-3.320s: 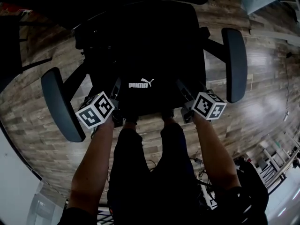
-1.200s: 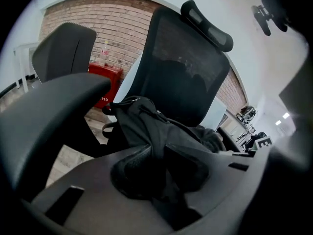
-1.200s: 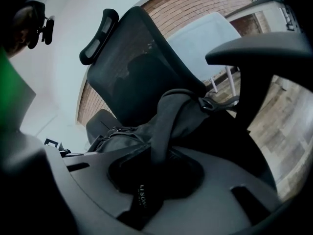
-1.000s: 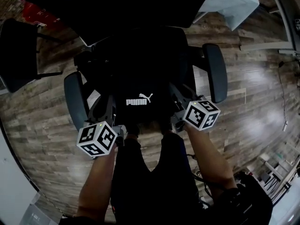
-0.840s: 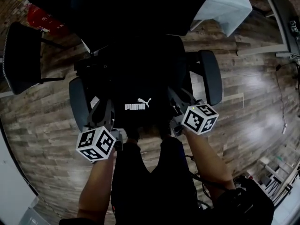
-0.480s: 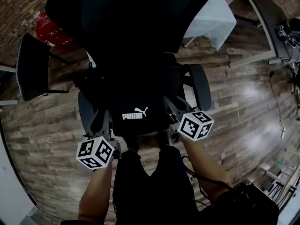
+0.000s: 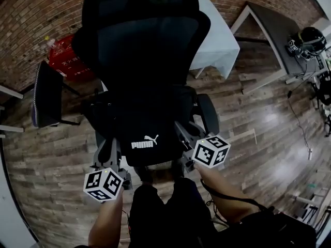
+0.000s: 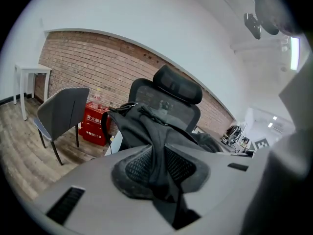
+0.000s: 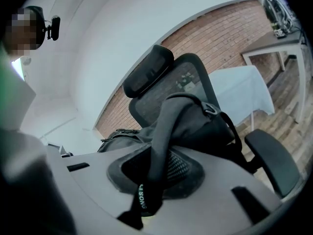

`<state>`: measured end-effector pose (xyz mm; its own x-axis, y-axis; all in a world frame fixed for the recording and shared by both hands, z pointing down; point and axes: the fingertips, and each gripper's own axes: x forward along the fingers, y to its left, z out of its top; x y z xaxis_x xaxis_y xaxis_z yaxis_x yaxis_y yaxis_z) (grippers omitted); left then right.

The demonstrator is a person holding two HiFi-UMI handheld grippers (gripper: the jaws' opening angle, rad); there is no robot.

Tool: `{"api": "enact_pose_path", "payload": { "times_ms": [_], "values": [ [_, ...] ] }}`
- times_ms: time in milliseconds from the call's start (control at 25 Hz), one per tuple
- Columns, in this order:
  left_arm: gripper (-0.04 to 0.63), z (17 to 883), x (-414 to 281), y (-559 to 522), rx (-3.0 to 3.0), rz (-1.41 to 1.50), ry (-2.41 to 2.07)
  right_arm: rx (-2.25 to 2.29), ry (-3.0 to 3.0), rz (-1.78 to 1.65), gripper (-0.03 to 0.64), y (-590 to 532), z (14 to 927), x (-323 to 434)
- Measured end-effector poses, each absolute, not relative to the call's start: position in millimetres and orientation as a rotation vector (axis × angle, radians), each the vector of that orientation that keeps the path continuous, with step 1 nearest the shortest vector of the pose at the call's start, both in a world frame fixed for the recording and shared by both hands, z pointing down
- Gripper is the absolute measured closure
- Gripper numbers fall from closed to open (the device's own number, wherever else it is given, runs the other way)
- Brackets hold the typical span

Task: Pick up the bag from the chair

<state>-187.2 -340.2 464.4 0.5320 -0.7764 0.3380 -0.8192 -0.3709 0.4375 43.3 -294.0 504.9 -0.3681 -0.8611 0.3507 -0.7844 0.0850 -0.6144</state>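
The black bag with a white logo hangs in front of the black office chair, level with its seat. My left gripper is shut on one of the bag's shoulder straps. My right gripper is shut on the other strap. In the left gripper view the bag's body rises behind the pads, with the chair's headrest beyond. In the right gripper view the bag leans against the chair back.
A grey side chair and a red box stand left, by the brick wall. A white-draped table is behind the chair, and a desk with a helmet is far right. The chair's armrest juts out at the right.
The head view has pulled up and away from the chair, so its whole back now shows. Both grippers, still shut on the straps, have come with the bag toward the person's body.
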Motion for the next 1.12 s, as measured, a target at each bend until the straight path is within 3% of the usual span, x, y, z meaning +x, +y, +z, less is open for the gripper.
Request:
{"api": "enact_pose_path", "payload": {
  "times_ms": [1120],
  "values": [
    [0.515, 314, -168, -325, 2.383, -0.141, -1.208, -1.764, 2.297, -0.839, 0.549, -275, 336, 65]
  ]
}}
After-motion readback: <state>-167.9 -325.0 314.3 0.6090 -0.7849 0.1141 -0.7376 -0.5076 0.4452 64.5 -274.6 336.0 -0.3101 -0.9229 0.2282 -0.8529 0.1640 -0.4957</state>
